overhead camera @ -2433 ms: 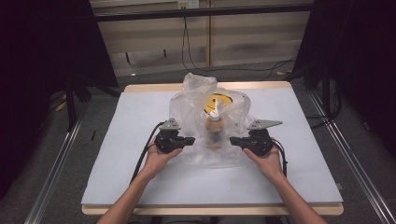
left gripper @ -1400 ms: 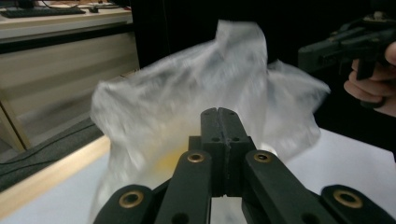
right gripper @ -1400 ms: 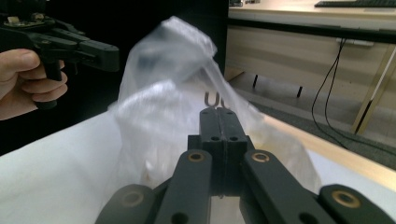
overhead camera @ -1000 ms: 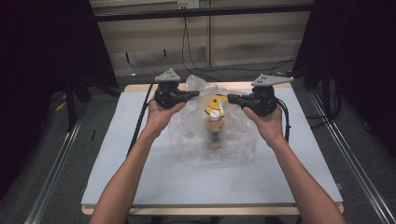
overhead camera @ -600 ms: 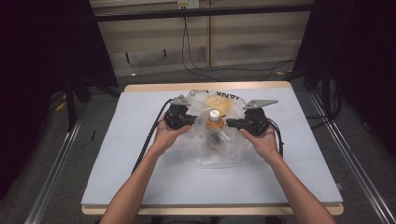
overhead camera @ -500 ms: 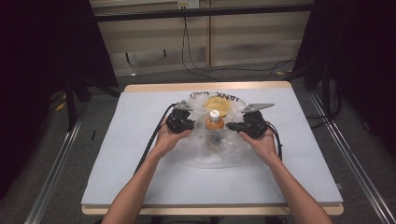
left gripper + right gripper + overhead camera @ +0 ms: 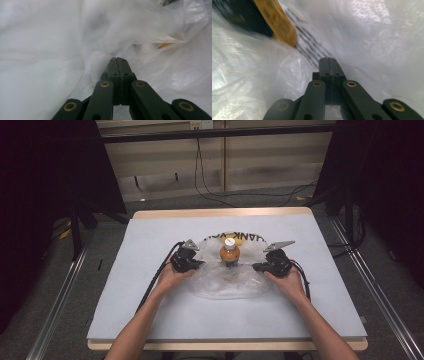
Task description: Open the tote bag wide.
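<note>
A clear plastic bag (image 7: 225, 286) with black lettering and a yellow mark lies crumpled low on the white table top (image 7: 150, 310). A bottle (image 7: 229, 251) with orange contents and a white cap stands upright in the middle of it, its top above the plastic. My left gripper (image 7: 200, 265) is shut on the bag's left edge, my right gripper (image 7: 256, 267) on its right edge. In the left gripper view the jaws (image 7: 116, 59) meet with white film (image 7: 50, 50) pinched between them. The right gripper (image 7: 328, 59) likewise clamps film, beside the yellow print (image 7: 280, 23).
The table's far wooden edge (image 7: 220, 213) lies beyond the bag. Cables trail from both grippers along the forearms. Metal rails (image 7: 60, 310) run along the floor on both sides, and dark curtains stand at left and right.
Both grippers have come down from a raised hold at the far side toward the table, still shut on the bag. The plastic has dropped around the bottle, baring its cap.
</note>
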A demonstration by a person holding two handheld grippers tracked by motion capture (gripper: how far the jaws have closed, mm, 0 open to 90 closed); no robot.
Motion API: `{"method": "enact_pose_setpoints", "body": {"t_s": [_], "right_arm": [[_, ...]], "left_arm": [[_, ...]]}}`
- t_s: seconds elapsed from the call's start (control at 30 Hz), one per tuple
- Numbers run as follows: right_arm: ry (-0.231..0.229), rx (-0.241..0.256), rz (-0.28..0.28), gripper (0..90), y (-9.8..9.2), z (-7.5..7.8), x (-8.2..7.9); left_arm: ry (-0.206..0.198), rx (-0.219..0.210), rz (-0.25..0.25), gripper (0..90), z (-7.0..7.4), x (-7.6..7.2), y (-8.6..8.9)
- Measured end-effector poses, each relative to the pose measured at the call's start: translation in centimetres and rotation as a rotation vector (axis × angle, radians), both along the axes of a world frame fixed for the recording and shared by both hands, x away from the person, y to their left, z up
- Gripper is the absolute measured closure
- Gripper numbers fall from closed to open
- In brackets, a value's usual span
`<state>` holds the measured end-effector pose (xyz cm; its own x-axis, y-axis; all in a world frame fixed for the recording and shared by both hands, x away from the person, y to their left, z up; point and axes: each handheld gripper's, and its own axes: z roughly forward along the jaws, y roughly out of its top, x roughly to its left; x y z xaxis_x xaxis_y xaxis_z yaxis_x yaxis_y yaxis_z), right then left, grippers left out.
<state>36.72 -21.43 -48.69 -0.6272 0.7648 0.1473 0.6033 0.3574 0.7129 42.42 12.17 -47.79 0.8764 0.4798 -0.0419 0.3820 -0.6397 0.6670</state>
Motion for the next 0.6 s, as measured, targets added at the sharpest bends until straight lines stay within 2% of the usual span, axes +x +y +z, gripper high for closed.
{"method": "enact_pose_setpoints", "body": {"t_s": [0.07,0.1,0.13,0.17,0.23,0.27,0.33,0.37,0.5,0.57,0.6], "right_arm": [[-0.004,0.010,-0.004,90.0,-0.4,-0.1,-0.2],[0.000,0.011,-0.008,90.0,-0.7,0.0,-0.4],[-0.004,0.007,-0.008,90.0,-1.4,-0.1,-0.9],[-0.005,0.009,-0.008,90.0,-1.7,-0.1,-1.1],[-0.012,0.007,-0.007,90.0,-1.9,-0.1,-1.2],[-0.010,-0.002,-0.007,90.0,-2.4,0.0,-1.6],[-0.010,-0.001,-0.004,90.0,-2.6,0.0,-1.8],[-0.015,-0.009,-0.003,90.0,-3.0,0.0,-2.1],[-0.023,-0.017,0.022,90.0,-3.5,0.0,-2.8],[-0.027,-0.027,0.021,90.0,-4.0,0.1,-3.4],[-0.033,-0.036,0.023,90.0,-4.0,0.1,-3.5]], "left_arm": [[-0.003,0.008,0.003,90.0,0.1,-0.2,0.2],[-0.019,0.063,-0.036,90.0,0.3,-0.2,0.8],[-0.019,0.044,-0.023,90.0,0.2,-0.4,1.1],[-0.011,0.006,0.019,90.0,0.0,-0.7,2.1],[-0.014,-0.004,0.018,90.0,-0.1,-0.8,2.6],[-0.010,-0.028,0.030,90.0,-0.2,-1.2,3.3],[-0.016,-0.026,0.032,90.0,-0.2,-1.3,3.6],[-0.011,-0.039,0.039,90.0,-0.2,-1.5,3.9],[-0.017,-0.007,0.025,90.0,0.0,-2.2,4.9],[0.000,-0.037,0.028,90.0,-0.2,-2.5,5.6],[-0.006,-0.026,0.026,90.0,-0.1,-2.8,6.4]]}}
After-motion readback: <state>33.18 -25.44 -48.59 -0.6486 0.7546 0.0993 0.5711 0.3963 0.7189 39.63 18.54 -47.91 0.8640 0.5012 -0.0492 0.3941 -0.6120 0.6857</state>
